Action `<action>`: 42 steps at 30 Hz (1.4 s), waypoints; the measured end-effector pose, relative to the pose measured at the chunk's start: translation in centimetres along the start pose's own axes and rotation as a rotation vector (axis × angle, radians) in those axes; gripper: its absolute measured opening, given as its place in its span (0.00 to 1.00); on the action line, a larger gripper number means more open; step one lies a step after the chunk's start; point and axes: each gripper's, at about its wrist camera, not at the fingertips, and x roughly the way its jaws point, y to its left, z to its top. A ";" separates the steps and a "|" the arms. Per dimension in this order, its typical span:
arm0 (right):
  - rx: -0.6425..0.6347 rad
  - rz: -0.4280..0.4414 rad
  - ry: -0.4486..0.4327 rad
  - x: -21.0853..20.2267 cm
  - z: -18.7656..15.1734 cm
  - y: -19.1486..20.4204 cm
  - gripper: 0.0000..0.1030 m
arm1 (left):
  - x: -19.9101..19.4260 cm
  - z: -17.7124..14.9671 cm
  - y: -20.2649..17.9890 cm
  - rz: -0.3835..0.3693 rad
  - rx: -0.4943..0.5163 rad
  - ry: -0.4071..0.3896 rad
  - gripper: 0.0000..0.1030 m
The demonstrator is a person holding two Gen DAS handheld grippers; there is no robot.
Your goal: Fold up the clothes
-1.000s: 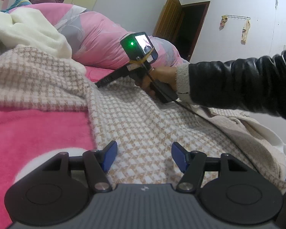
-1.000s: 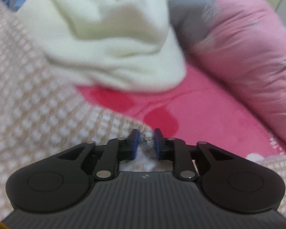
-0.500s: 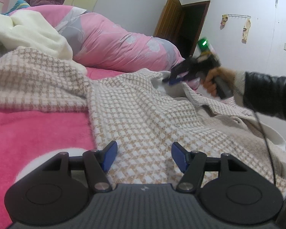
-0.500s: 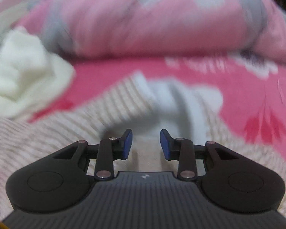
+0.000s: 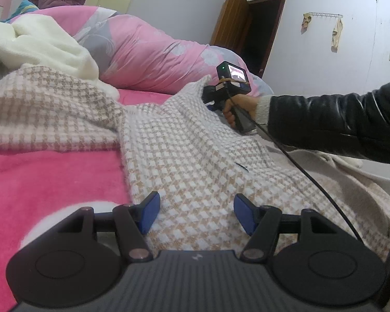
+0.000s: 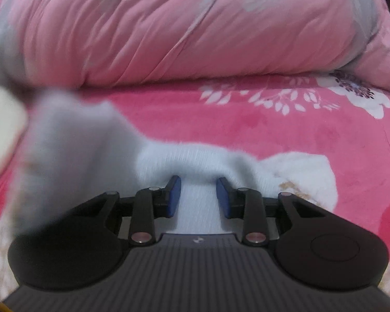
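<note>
Houndstooth knit garment point(image 5: 195, 140) lay rumpled on pink fleece bed point(image 5: 39, 179); puffy quilt point(image 5: 148, 52) at 12 o'clock. Left gripper point(image 5: 195, 213) wide, empty; right gripper point(image 6: 198, 196) closing w/ white hem between.

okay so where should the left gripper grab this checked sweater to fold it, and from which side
Probably the near edge of the checked sweater, just ahead of the open left gripper, coming in low from the front. The knit lies flat there. The right gripper, its jaws closing, is at the raised far corner.
</note>
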 end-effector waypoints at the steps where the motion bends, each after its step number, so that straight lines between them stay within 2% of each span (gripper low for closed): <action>1: 0.001 -0.005 -0.004 -0.1 0.1 0.0 0.28 | 0.0 0.0 0.0 0.003 0.004 0.002 0.62; 6: 0.035 0.027 0.035 -3.6 1.0 -1.5 0.31 | 0.0 0.1 0.0 0.015 0.011 0.004 0.62; 9: 0.083 0.109 0.055 -9.0 0.4 -3.2 0.39 | 0.0 0.1 0.1 0.012 0.006 0.004 0.62; 11: 0.142 0.220 0.105 -12.7 -1.5 -3.8 0.46 | 0.0 0.1 0.2 0.010 0.005 0.005 0.62; 15: 0.279 0.419 0.222 -19.6 -6.7 -3.9 0.53 | -0.1 0.3 0.4 -0.007 -0.012 0.008 0.65; 18: 0.313 0.484 0.292 -23.7 -12.0 -3.1 0.54 | -0.1 0.7 0.8 -0.027 -0.050 0.025 0.67; 21: 0.300 0.470 0.338 -26.7 -16.7 -2.4 0.55 | -0.3 1.4 0.8 -0.019 -0.096 0.062 0.67; 23: 0.335 0.475 0.353 -27.9 -19.2 -2.5 0.55 | -0.6 1.8 0.7 -0.009 -0.117 0.084 0.69; 28: 0.387 0.501 0.297 -30.3 -22.6 -2.8 0.54 | -1.2 2.6 -0.3 0.074 -0.089 0.164 0.69; 33: 0.281 0.470 0.239 -33.9 -24.8 -2.3 0.52 | -1.7 2.9 -0.6 0.157 -0.088 0.258 0.69; 36: 0.214 0.468 0.207 -34.9 -26.1 -2.1 0.52 | -2.2 2.4 -1.0 0.181 -0.071 0.271 0.69; 39: 0.193 0.490 0.171 -34.8 -27.0 -1.7 0.42 | -2.5 2.1 -1.5 0.205 -0.055 0.276 0.69; 40: 0.195 0.499 0.153 -35.0 -27.3 -2.0 0.31 | -2.3 1.9 -1.6 0.211 -0.046 0.271 0.69; 42: 0.214 0.513 0.128 -35.0 -27.4 -2.3 0.22 | -2.1 1.5 -1.5 0.220 -0.047 0.258 0.70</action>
